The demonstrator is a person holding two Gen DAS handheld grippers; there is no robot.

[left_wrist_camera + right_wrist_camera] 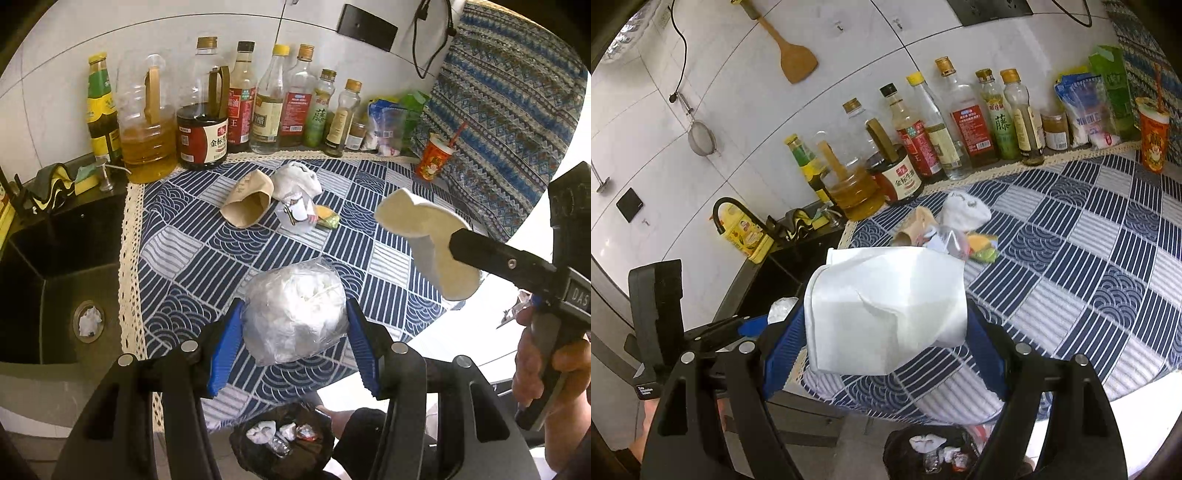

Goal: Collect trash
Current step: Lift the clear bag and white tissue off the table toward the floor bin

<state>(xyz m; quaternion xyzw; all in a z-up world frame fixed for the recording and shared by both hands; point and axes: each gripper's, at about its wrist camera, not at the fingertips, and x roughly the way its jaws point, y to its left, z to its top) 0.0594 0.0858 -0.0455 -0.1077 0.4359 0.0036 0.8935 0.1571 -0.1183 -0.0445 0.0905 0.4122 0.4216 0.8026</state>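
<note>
A: We have a ball of plastic wrap (295,314) pinched between the blue pads of our left gripper (293,332). It is up off the table.

B: And our right gripper (886,332) squeezes a squashed white paper cup (886,306) from both sides. That one is in the air too.

A: Look down. The black trash bin (255,454) sits on the floor, right under our grippers, by the table edge. It has some scraps in it.

B: So we think the job now is to drop both things in there. We should bring each one right over the bin's mouth first.

A: Yes. The wrap ball is light, so we should go low before we let go. Then it may not float to the side.

B: The cup is wide. We should open those jaws all the way so it slips out.

A: Farther out, on the blue checked tablecloth (369,192), more trash waits. We see a brown paper cup (247,206) on its side, a white crumpled bag (299,179) touching it, and small wrappers (306,216) just beside them.

B: The bottles (258,107) stand at the back by the wall. We leave those.

A: There is a paper wad (88,321) in the sink (44,258) drain too.
</note>
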